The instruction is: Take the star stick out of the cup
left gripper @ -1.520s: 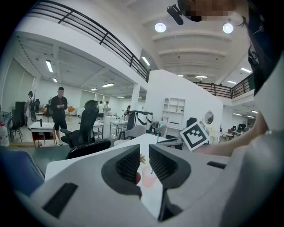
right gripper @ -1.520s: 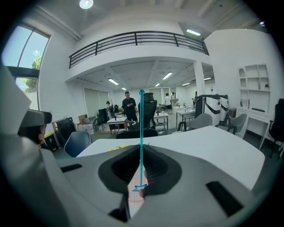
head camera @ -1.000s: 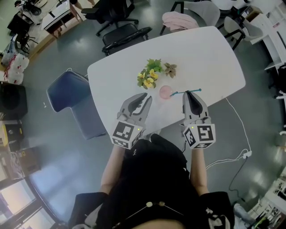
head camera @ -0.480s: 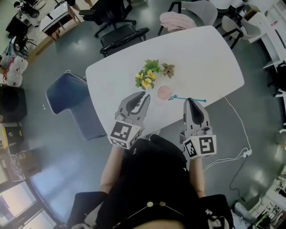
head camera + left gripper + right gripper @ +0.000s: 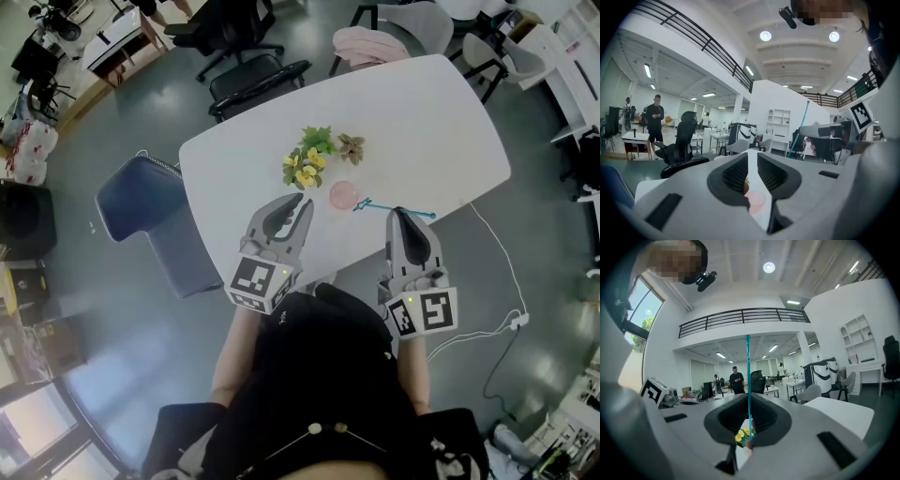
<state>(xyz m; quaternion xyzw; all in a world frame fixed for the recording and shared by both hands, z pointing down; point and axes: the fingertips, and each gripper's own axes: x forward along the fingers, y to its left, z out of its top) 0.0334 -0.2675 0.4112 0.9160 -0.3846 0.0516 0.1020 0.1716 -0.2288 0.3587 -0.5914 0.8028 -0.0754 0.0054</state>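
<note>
A small pink cup stands on the white table, near its front edge. The thin teal star stick hangs level just right of the cup, clear of it. My right gripper is shut on the stick's middle. In the right gripper view the stick rises straight up from between the closed jaws. My left gripper hovers left of the cup, jaws slightly apart and holding nothing. Through their gap in the left gripper view I see the cup.
A pot of yellow flowers and a small brownish plant stand just behind the cup. A blue chair sits left of the table, a black chair behind it. A cable trails on the floor at right.
The right gripper drew back toward me with the stick, and the stick's end came away from the cup. The left gripper barely moved.
</note>
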